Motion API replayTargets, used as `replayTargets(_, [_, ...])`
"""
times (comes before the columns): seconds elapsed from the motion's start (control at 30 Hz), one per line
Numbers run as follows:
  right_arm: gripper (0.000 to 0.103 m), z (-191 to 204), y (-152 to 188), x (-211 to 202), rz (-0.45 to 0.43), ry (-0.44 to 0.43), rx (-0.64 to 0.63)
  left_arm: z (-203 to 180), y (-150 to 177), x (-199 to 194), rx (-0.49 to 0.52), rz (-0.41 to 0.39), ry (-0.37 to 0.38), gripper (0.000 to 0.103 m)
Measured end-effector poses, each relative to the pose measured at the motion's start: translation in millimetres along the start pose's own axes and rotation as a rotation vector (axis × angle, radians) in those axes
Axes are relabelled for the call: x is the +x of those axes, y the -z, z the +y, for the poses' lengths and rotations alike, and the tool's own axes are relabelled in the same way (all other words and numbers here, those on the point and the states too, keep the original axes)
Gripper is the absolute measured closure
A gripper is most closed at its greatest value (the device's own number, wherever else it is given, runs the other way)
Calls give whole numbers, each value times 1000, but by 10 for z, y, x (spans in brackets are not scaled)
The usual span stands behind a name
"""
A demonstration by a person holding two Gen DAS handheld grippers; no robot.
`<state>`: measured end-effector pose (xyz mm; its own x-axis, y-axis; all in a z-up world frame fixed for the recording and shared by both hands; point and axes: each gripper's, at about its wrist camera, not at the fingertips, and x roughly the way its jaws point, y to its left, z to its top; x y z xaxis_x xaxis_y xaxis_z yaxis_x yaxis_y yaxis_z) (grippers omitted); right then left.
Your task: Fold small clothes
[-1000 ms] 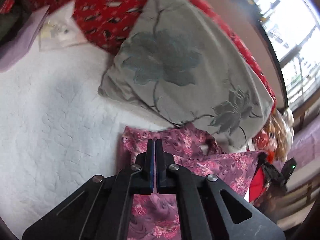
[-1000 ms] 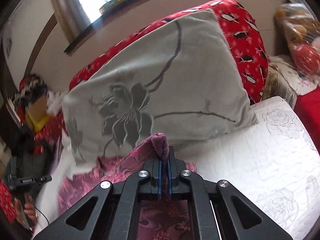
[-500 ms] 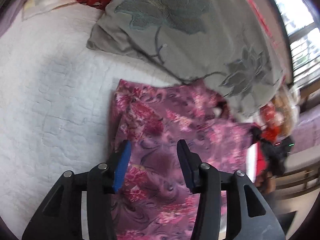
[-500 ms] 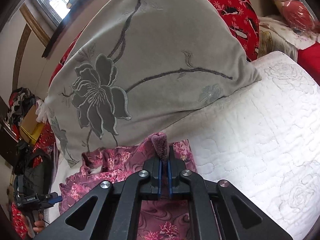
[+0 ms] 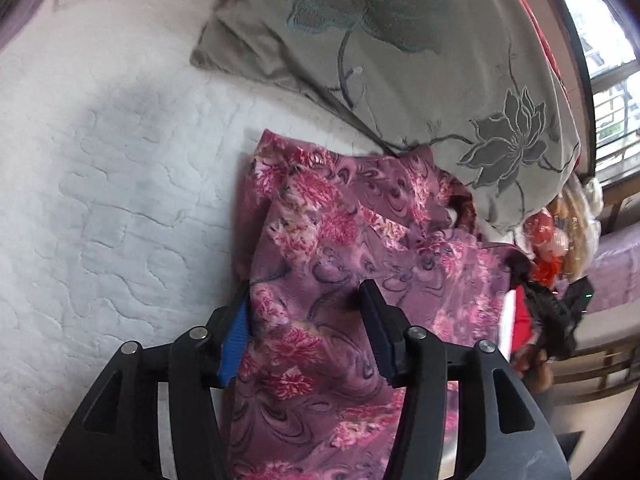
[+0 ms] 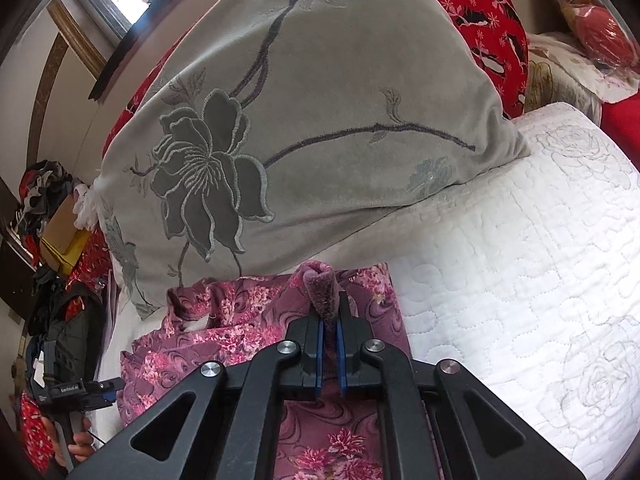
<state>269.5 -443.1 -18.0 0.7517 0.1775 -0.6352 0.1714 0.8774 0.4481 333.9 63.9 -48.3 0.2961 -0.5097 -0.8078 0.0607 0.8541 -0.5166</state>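
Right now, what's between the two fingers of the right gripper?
A pinched-up fold of the purple floral garment, sticking up between the right gripper's closed fingers, as the right wrist view shows.

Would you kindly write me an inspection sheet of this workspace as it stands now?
Surface: white quilted bedspread, stitched pattern.
Job's things: pink floral garment lying on the bedspread, its far edge against the grey pillow.
Clutter: red patterned bedding behind the pillow; wrapped bundle at far right.
Grippers: left hand-held gripper jaws opening, the garment lying between them; right hand-held gripper shut on a garment fold.
Cables: nothing seen.
Surroundings: window; piled belongings beside the bed.
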Motion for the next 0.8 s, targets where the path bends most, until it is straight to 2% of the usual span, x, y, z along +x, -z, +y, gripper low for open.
replayTargets(0.03, [97,4,3,-11,0,0,-3,-33,34,-43,18,-29,-22,74])
replayTargets(0.07, [98,13,6,-31,-2,-2,-11,-70,69,-85,39,-49,-59,99])
replayTargets(0.17, [98,52,11,-105,-14,2,-43,-169,196,-289,78,-125,-110,100])
replayTargets(0.3, [98,156,-33,-273,-45,-20,-85,-323,237,-600,119,-224,-85,100])
replayTargets(0.43, [99,239,-197,-478,-121,-61,-84,-429,59,-797,98,-306,-45,100])
replayTargets(0.5, [99,234,-291,-513,-151,-71,-67,-399,-74,-815,81,-341,-60,100])
replayTargets(0.57, [99,203,-359,-454,-157,-60,-50,-331,-199,-692,54,-333,-67,100])
replayTargets(0.6, [99,169,-378,-388,-149,-49,-37,-255,-270,-554,33,-313,-95,100])
replayTargets(0.73, [99,-29,-346,58,-77,14,31,28,-359,32,-26,-196,-171,100])
replayTargets(0.8, [97,-141,-255,340,-5,71,66,150,-359,202,-45,-155,-184,96])
